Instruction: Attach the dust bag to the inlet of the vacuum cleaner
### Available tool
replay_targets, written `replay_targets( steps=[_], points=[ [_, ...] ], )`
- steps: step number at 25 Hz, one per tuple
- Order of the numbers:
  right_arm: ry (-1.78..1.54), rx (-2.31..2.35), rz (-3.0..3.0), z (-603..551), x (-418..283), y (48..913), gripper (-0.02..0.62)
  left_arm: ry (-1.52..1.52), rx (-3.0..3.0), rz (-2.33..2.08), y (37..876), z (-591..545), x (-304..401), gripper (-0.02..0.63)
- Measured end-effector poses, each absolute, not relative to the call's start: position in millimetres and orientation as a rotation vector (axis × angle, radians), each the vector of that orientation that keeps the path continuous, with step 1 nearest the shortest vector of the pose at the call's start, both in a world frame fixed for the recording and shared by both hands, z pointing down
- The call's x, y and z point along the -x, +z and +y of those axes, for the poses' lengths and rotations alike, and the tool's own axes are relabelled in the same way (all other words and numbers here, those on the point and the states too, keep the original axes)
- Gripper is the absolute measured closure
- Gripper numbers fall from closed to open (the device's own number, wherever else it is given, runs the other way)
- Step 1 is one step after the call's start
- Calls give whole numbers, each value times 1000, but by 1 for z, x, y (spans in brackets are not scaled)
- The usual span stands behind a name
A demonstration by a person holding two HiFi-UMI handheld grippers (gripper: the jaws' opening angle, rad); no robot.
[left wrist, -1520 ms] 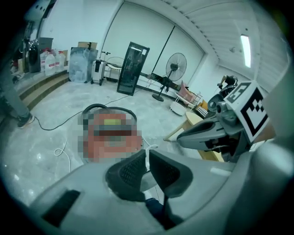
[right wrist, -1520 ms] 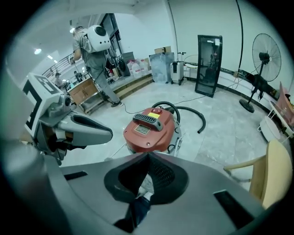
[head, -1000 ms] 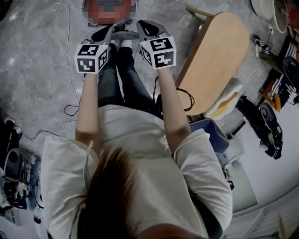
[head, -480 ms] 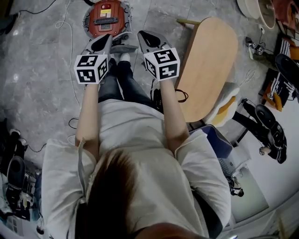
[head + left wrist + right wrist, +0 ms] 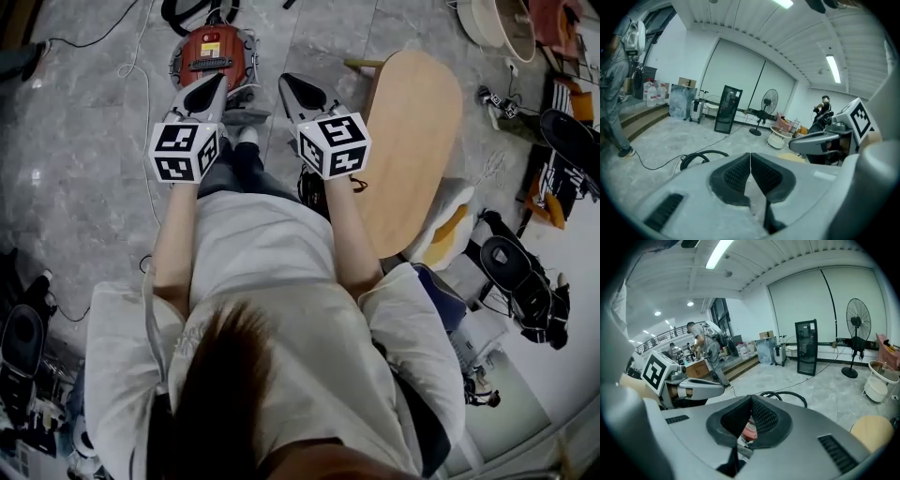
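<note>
The red round vacuum cleaner (image 5: 211,54) sits on the grey floor, just beyond the person's feet. Both grippers are held up side by side in front of the person, above and short of it. My left gripper (image 5: 214,86) is shut and empty, its pads meeting tip to tip (image 5: 750,155). My right gripper (image 5: 292,86) is shut too, with nothing between its pads (image 5: 751,402); a bit of the red vacuum (image 5: 749,431) shows through the gap below them. I see no dust bag in any view.
A black hose (image 5: 192,9) coils on the floor behind the vacuum (image 5: 701,157). A light wooden oval table (image 5: 412,141) stands at the right. Cables run across the floor at left. A standing fan (image 5: 857,315) and a black cabinet (image 5: 727,110) stand farther off.
Both grippers have risen away from the floor together, still shut. The head view has shifted, so the whole vacuum and the hose now show.
</note>
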State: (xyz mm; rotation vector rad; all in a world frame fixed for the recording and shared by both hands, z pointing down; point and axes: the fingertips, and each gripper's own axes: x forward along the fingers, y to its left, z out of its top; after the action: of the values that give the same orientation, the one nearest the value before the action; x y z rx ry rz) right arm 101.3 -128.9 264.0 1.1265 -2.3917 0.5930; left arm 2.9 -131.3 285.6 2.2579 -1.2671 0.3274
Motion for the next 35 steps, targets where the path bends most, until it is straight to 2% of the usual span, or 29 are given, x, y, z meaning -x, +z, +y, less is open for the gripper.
replay_targets(
  steps=[15,35],
  points=[
    [475,-1180,-2599,-105,-123,183,594,249,-2500,-1366,173,-116,-16,588],
    [360,-1243,-2601,-79,-156,183,594,165,-2655,-1366,149,-81,-51,587]
  ],
)
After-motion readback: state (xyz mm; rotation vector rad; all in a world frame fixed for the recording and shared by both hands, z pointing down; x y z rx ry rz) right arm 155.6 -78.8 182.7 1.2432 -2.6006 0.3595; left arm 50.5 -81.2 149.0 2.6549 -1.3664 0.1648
